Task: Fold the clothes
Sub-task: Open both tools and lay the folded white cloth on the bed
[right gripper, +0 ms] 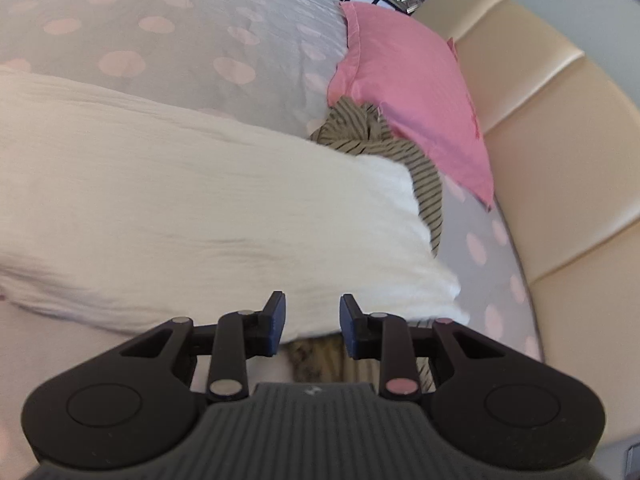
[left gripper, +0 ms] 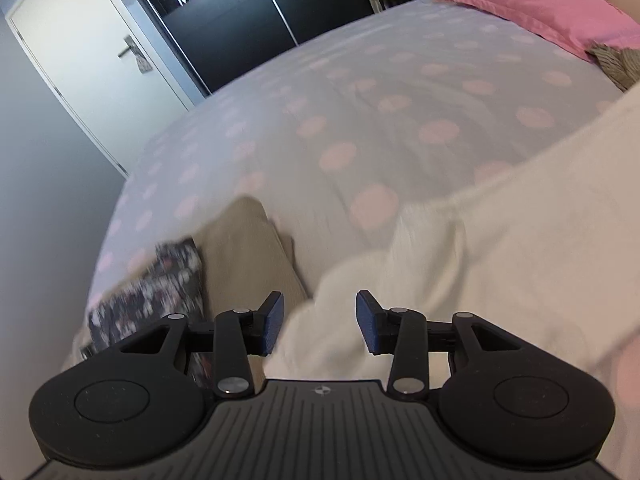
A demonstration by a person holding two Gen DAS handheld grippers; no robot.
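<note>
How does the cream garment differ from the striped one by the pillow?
Colour: the cream garment is plain off-white; the striped garment is tan with dark stripes.
Pose: the cream garment lies spread broadly; the striped garment is bunched.
Position: the cream garment overlaps the striped garment, which sits against the pink pillow.
Both lie on the dotted bedspread, and neither gripper holds either.

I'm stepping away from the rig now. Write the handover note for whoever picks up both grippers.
Left gripper: open, holding nothing, over one end of the cream garment.
Right gripper: open, holding nothing, over the other end of the same garment.
The garment lies spread across the dotted bedspread. A striped garment lies crumpled partly under it, by the pink pillow. Tan folded cloth and a dark floral piece sit at the bed's edge.
Left: fold the cream garment, then the striped one.
</note>
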